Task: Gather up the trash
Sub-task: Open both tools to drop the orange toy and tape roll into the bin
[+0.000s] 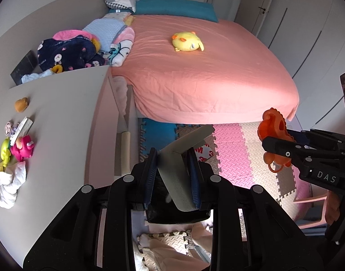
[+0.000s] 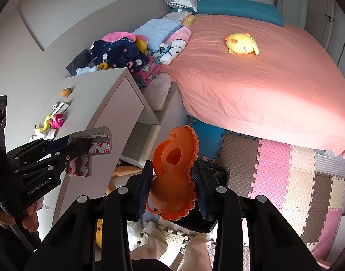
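My left gripper (image 1: 172, 176) is shut on a grey L-shaped foam corner guard (image 1: 179, 171) with red-and-white 3M tape backing; it also shows in the right wrist view (image 2: 91, 149). My right gripper (image 2: 173, 180) is shut on an orange plastic toy piece (image 2: 175, 176) with a scalloped edge, also seen at the right of the left wrist view (image 1: 274, 128). A black bin (image 2: 217, 176) sits on the floor just below both grippers, mostly hidden behind them.
A pink bed (image 1: 206, 72) with a yellow plush duck (image 1: 188, 41) fills the back. A white desk (image 1: 59, 124) at left holds small toys and a crumpled white cloth (image 1: 10, 185). Foam puzzle mats (image 2: 285, 180) cover the floor.
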`<state>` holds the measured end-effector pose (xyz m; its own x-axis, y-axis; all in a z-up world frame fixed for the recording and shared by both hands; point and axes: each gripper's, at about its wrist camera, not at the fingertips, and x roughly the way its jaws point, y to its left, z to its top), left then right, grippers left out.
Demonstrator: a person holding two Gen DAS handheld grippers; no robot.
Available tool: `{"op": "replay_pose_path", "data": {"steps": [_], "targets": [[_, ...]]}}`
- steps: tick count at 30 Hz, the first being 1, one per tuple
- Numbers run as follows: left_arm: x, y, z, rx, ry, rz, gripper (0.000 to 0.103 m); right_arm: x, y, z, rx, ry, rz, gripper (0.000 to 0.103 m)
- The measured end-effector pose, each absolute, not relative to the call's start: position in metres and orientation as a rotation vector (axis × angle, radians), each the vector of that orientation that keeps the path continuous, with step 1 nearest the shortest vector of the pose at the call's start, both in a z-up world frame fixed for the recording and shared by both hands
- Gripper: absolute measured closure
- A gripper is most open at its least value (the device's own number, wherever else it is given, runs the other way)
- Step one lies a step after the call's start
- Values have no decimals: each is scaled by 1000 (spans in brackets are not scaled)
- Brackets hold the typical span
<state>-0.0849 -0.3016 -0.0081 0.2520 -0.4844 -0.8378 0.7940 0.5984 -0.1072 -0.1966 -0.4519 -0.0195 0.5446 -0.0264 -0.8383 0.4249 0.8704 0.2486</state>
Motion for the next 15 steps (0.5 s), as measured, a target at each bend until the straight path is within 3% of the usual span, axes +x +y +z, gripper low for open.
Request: {"op": "replay_pose_path", "data": {"steps": [8,9,10,12,15], "targets": [[-90,-323,-18,413,1001,-942,74,-210,-468,-21,488,961,-317,66],[-91,-326,-20,432,1011,-946,68,-212,-470,-21,499,961,-314,65],[-92,-327,-23,444,1019,-939,41,-214,-472,-21,515,957,-306,62],[-93,-328,-25,457,1020,-907,5,-217,-476,-19,525,943,-317,42],[-95,-329,-26,448,1023,-921,5,-221,-479,-14,520,927,-337,41]]}}
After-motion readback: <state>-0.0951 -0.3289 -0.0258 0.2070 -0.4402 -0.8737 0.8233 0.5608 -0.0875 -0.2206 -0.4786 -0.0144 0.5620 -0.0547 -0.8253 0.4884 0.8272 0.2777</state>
